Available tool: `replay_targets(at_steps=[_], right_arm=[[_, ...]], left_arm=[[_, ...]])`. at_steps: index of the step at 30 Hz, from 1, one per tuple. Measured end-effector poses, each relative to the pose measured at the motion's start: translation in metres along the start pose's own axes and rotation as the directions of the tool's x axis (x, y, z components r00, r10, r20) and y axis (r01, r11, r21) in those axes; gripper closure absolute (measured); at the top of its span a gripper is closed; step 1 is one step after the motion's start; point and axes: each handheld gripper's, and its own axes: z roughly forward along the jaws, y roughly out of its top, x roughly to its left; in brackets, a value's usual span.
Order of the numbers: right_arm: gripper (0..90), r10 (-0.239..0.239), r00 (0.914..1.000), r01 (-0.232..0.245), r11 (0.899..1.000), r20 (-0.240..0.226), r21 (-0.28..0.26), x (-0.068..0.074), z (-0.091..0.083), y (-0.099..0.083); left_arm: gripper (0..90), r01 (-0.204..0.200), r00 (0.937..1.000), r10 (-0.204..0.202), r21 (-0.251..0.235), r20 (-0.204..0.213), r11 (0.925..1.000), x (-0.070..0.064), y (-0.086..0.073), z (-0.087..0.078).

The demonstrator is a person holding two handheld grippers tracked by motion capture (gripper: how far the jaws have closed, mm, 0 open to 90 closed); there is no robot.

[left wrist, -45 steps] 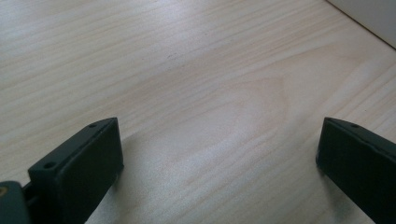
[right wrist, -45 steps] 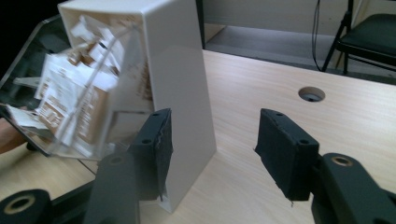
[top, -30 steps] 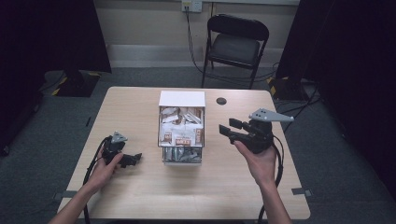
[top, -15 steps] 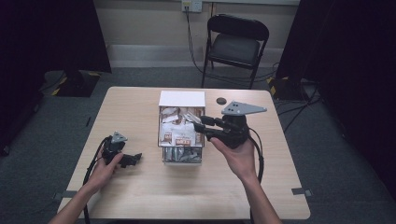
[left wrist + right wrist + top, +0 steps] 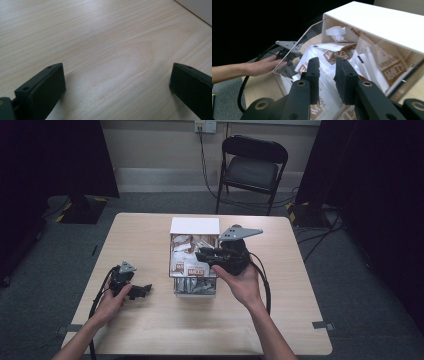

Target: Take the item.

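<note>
A clear box (image 5: 195,226) with a white back stands at the table's middle, full of brown and white packets (image 5: 191,266). My right gripper (image 5: 201,255) hovers over the box from its right side, jaws pointing left above the packets. In the right gripper view the right gripper (image 5: 327,72) has its jaws a narrow gap apart, with nothing between them, just above the packets (image 5: 332,51) in the box (image 5: 387,22). My left gripper (image 5: 144,290) rests on the table left of the box, held by a hand. The left gripper (image 5: 117,82) stands wide open over bare wood.
The light wooden table (image 5: 150,330) has free room in front of the box and on both sides. A black folding chair (image 5: 252,165) stands behind the table's far edge. A cable (image 5: 265,285) trails from the right gripper.
My right gripper has moved left from beside the box to over its open top and a little lower. The left gripper and hand have stayed put.
</note>
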Motion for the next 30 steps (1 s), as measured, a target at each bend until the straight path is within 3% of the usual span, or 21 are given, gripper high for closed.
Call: replay_targets(at_steps=[18, 24, 30], right_arm=[[74.9, -0.015, 0.9999, 0.014, 0.999, 0.008, 0.049, -0.0005, 0.0093, -0.0062], [74.4, -0.014, 0.9996, 0.016, 0.997, -0.023, 0.074, -0.0006, 0.0080, -0.0071], [72.9, -0.029, 0.9994, 0.030, 0.996, -0.019, 0.081, 0.0013, 0.0092, -0.0071]], left_arm=[[0.0, 0.000, 1.0000, 0.000, 0.000, 0.000, 1.0000, 0.0000, 0.0000, 0.0000], [0.0, -0.001, 1.0000, 0.001, 0.001, 0.000, 1.0000, 0.0001, 0.0000, -0.0001], [0.0, -0.001, 1.0000, 0.001, 0.001, 0.000, 1.0000, 0.0001, 0.0000, -0.0001]])
